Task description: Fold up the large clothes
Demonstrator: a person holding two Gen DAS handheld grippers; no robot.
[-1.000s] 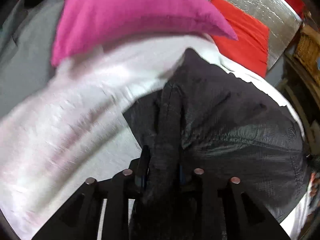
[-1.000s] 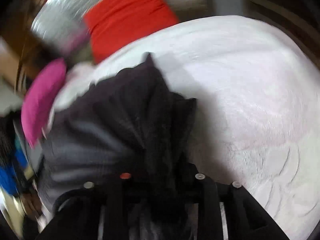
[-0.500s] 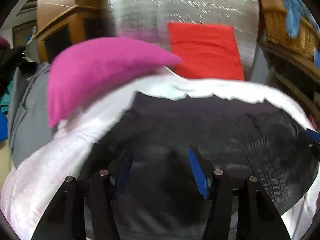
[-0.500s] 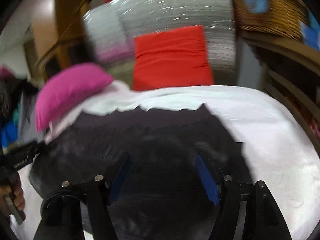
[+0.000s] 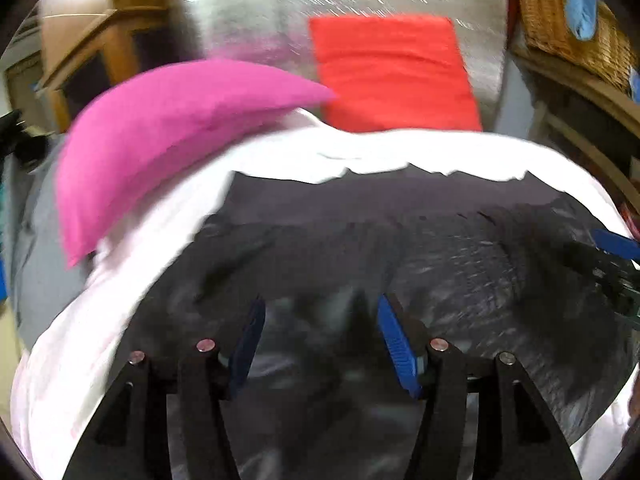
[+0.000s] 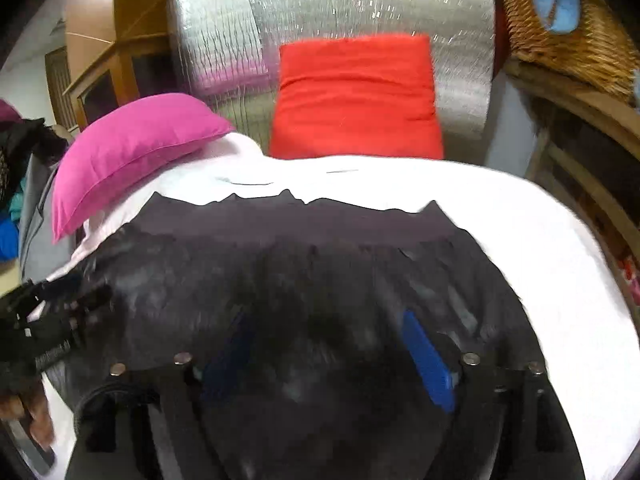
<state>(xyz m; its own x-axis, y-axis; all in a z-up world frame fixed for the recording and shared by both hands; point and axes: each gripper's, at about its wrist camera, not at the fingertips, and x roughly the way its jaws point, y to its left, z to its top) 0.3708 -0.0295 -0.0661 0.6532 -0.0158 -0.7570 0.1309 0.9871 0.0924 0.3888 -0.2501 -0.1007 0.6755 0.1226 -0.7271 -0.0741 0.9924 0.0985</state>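
A large black garment (image 5: 360,248) lies spread flat on a white bed sheet (image 5: 120,280); it also shows in the right wrist view (image 6: 320,264). My left gripper (image 5: 320,332) is open, its blue pads apart just above the garment's near edge. My right gripper (image 6: 332,352) is open too, over the near part of the garment. The right gripper's blue tip (image 5: 616,244) shows at the right edge of the left wrist view. The left gripper (image 6: 44,320) shows at the left of the right wrist view.
A pink pillow (image 6: 132,152) lies at the bed's far left and a red pillow (image 6: 356,100) leans on a silver foil panel (image 6: 320,8). A wicker basket (image 6: 572,36) sits on a wooden shelf at the right. Grey cloth (image 5: 32,260) hangs at left.
One second ago both grippers were shut on bunched black fabric. They have since opened and let go, and the garment now lies spread flat on the sheet.
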